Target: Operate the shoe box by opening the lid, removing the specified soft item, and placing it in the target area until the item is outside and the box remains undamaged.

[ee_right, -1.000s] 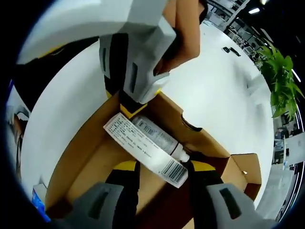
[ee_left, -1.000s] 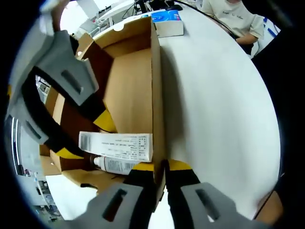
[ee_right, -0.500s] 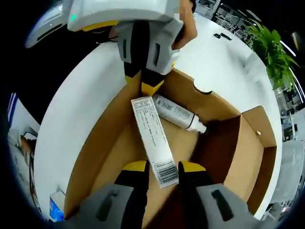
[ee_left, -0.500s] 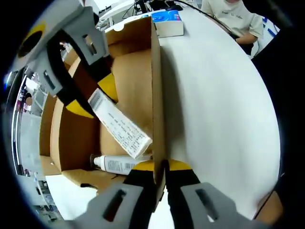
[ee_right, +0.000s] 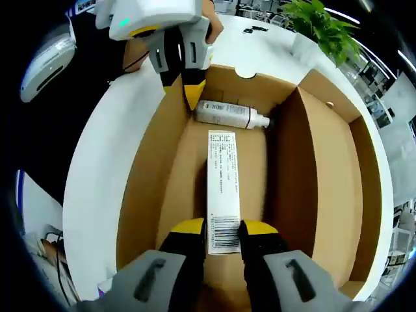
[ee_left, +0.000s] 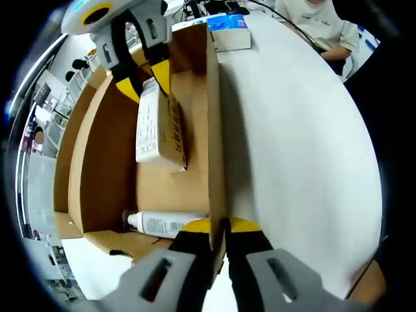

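I read this as an open-plan office or a lab floor. Ahead of my left gripper the white table (ee_left: 299,136) runs wide and rounded, and at its far end a person (ee_left: 318,23) in a pale shirt sits at it, with dark cables (ee_left: 214,8) trailing nearby and a blue-and-white carton (ee_left: 229,31) lying on the top. Off to the left of that gripper I make out rows of desks and chairs (ee_left: 65,91), blurred. Beyond my right gripper a green plant (ee_right: 318,26) stands past the table edge, and small dark devices (ee_right: 255,29) sit on the white top near it.
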A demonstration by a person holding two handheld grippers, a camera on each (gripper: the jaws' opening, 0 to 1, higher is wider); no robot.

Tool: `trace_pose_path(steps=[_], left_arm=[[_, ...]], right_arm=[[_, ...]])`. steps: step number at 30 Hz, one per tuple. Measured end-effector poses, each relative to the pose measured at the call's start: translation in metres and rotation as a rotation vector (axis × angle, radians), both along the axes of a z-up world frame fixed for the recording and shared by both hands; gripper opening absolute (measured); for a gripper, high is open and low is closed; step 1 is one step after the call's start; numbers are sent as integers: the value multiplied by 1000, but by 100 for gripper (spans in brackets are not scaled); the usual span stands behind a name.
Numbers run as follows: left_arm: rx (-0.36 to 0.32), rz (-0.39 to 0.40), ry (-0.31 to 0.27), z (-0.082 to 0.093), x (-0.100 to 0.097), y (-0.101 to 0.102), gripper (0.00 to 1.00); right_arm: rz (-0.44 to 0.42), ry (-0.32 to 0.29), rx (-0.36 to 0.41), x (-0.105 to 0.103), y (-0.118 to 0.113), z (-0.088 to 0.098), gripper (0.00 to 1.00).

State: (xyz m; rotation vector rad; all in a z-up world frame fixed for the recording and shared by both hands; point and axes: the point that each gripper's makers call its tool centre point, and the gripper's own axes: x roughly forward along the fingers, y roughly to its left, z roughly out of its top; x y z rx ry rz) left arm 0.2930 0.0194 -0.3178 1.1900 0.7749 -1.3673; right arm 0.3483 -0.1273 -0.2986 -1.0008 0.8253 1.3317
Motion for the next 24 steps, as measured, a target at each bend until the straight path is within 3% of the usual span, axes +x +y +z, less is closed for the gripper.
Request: trace_pose_path(steps=[3, 9, 16, 24], left_arm=[[-6, -1, 5, 0, -1, -1, 5], [-6, -1, 5, 0, 0, 0, 5], [-7, -2, 5, 1, -1, -1, 5], [-6, -2, 5, 0, -2, -1, 5]], right_arm=[[-61, 5, -15, -5, -17, -1, 20], [-101, 7, -24, -11, -33, -2, 20], [-137, -5, -22, -7, -28, -2, 28], [-145, -8, 1, -7, 7, 6, 44]])
